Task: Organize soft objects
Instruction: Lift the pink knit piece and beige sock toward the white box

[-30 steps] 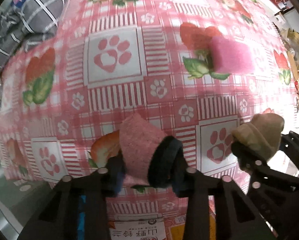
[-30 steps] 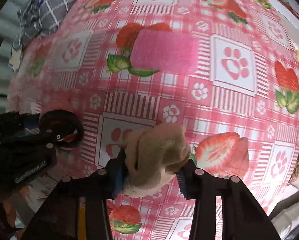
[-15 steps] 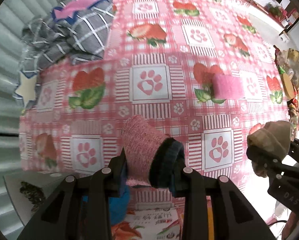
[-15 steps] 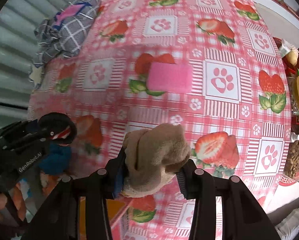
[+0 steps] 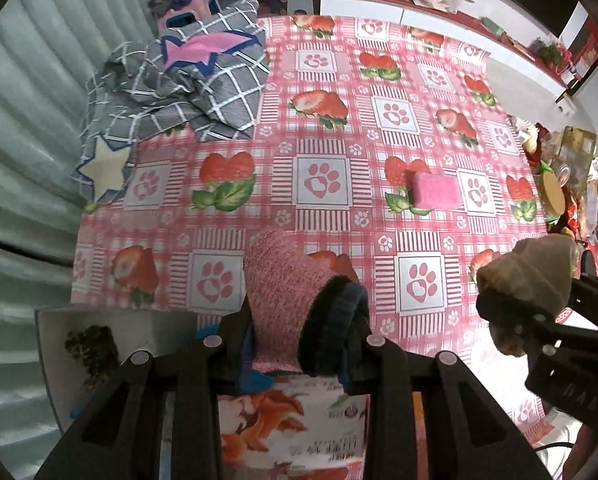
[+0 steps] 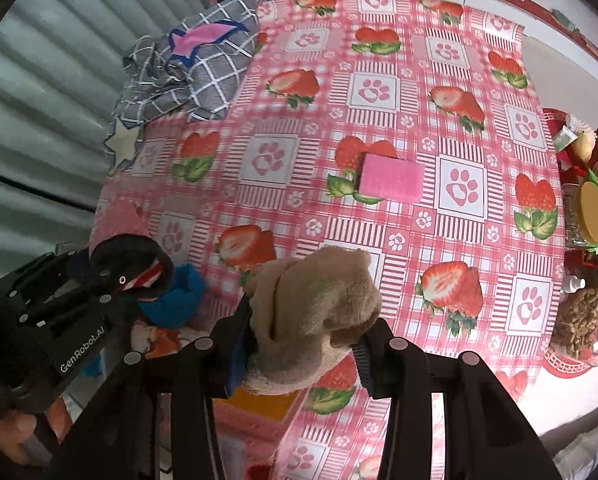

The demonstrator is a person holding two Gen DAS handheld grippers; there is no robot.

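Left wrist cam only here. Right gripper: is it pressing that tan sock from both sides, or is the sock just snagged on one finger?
Observer: Both sides. In the right wrist view the tan sock is bunched in the right gripper, squeezed from each side and clear of the tablecloth.
Operator: Dark thing next to my pink sock, is it plain?
Observer: No. The dark sock in the left gripper has a red-and-white striped patch and a small eye on the side your camera misses.
Operator: Anything near it?
Observer: A blue fuzzy piece right beside it. I can't tell if it is gripped.
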